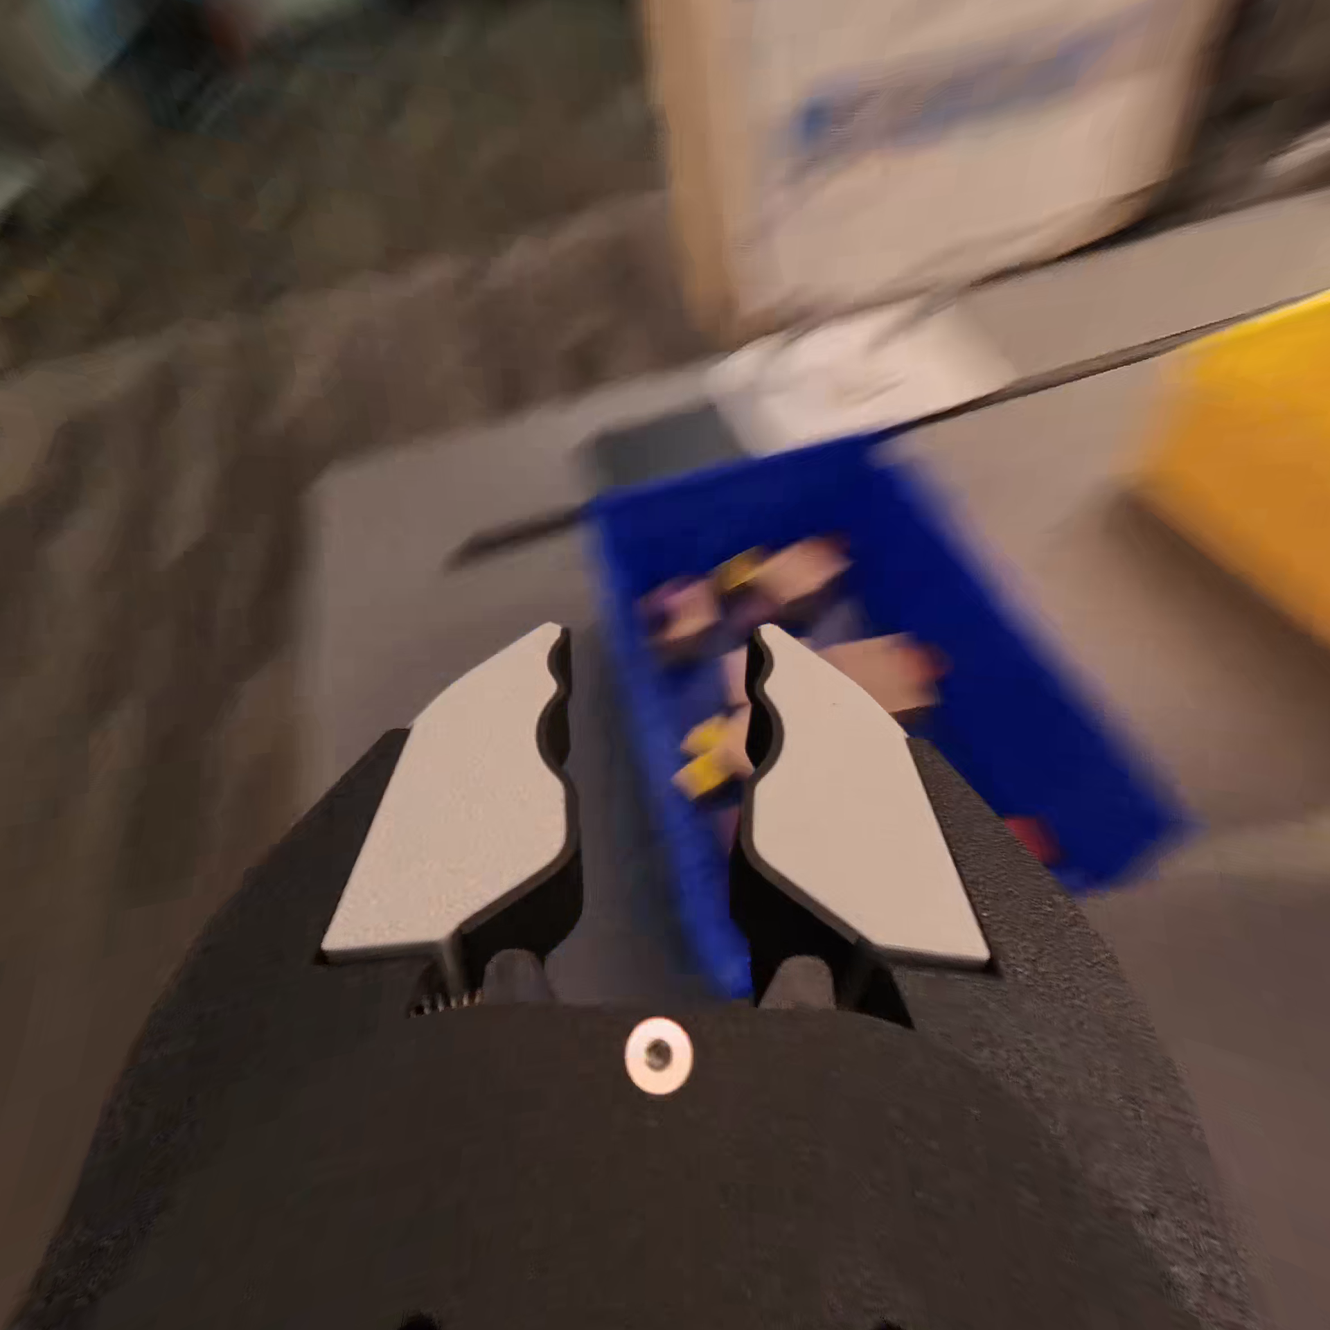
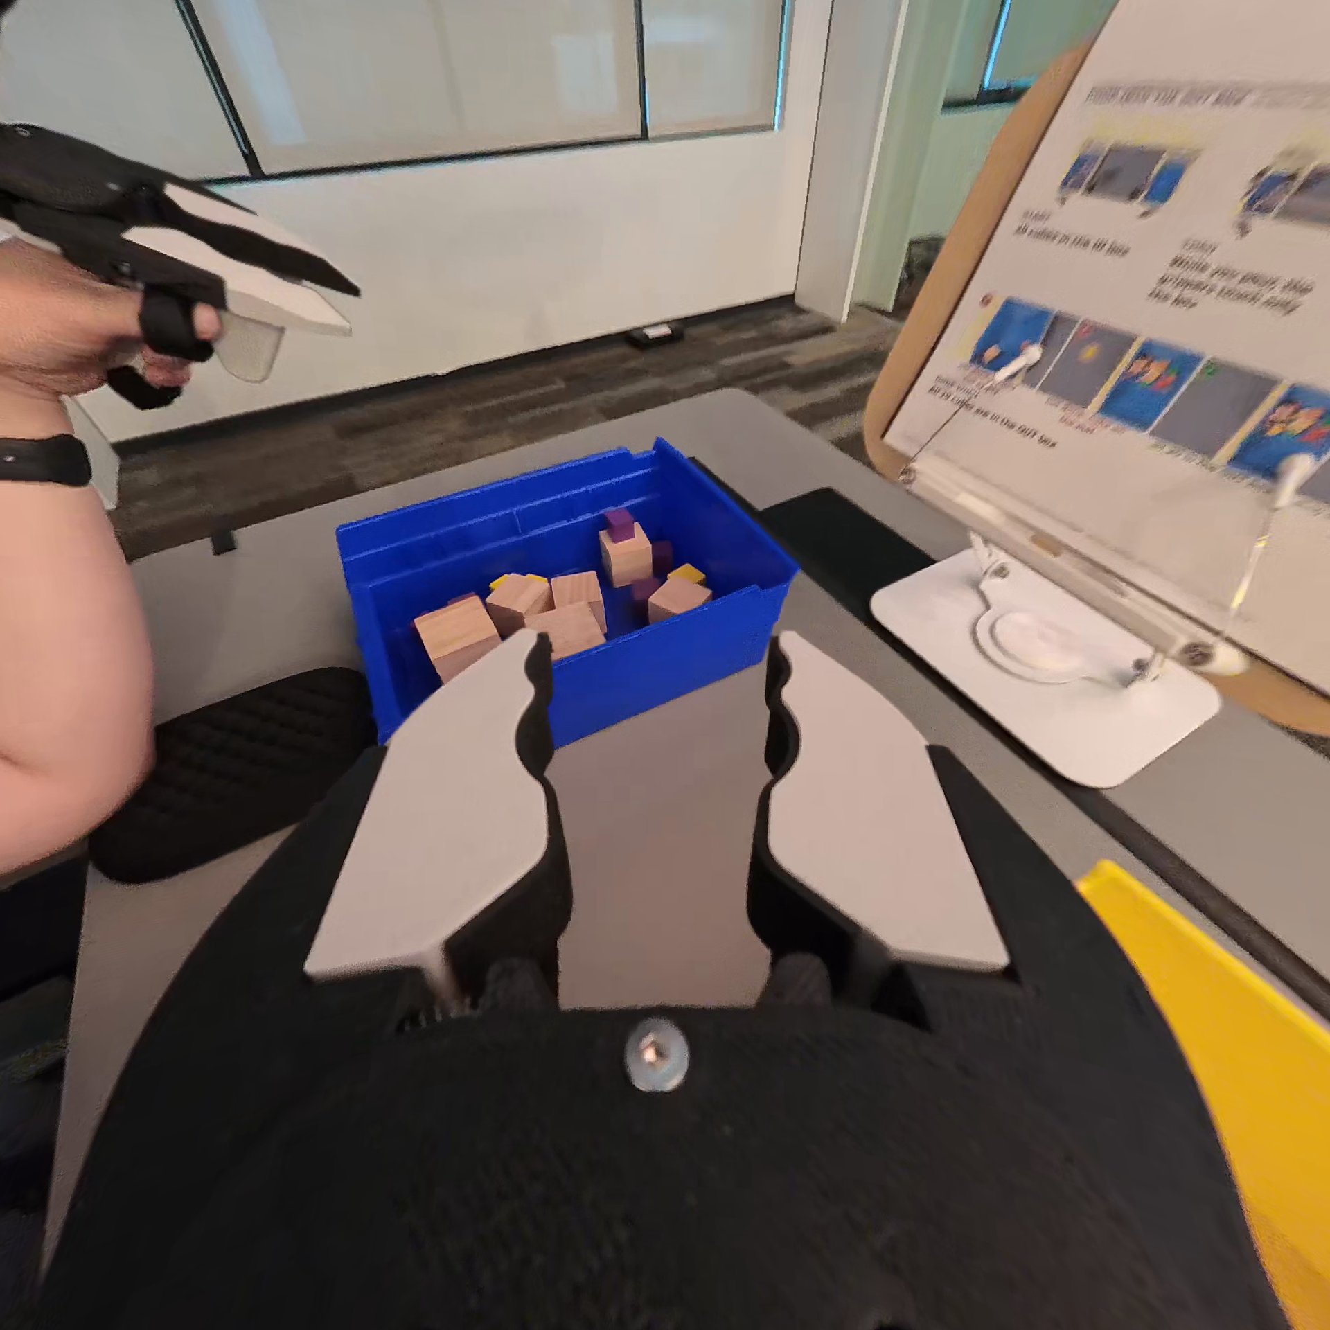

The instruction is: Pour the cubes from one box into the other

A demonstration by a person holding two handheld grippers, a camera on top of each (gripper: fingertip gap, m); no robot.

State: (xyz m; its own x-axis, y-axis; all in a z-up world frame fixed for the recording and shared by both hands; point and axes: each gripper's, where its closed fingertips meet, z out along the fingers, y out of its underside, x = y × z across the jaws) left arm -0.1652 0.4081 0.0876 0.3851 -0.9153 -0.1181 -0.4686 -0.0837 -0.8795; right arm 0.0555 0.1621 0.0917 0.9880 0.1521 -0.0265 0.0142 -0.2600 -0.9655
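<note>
A blue box (image 2: 648, 684) stands on the grey table and holds several wooden cubes (image 2: 554, 612), some with purple or yellow faces. My right gripper (image 2: 658, 648) is open and empty, just in front of the box's near wall. My left gripper (image 1: 658, 640) is open and empty. In its blurred view the blue box (image 1: 1007, 648) with the cubes (image 1: 756, 597) lies below it, with one wall running between the fingers. In the right wrist view the left gripper (image 2: 349, 309) is held high, left of the box. A yellow box (image 2: 1223, 1043) sits at the lower right and also shows in the left wrist view (image 1: 1238, 489).
An instruction board (image 2: 1151, 288) on a white stand (image 2: 1043, 684) stands to the right of the blue box. A black padded rest (image 2: 237, 763) lies to its left. A person's arm (image 2: 65, 684) is at the left edge. The table's far edge is just behind the box.
</note>
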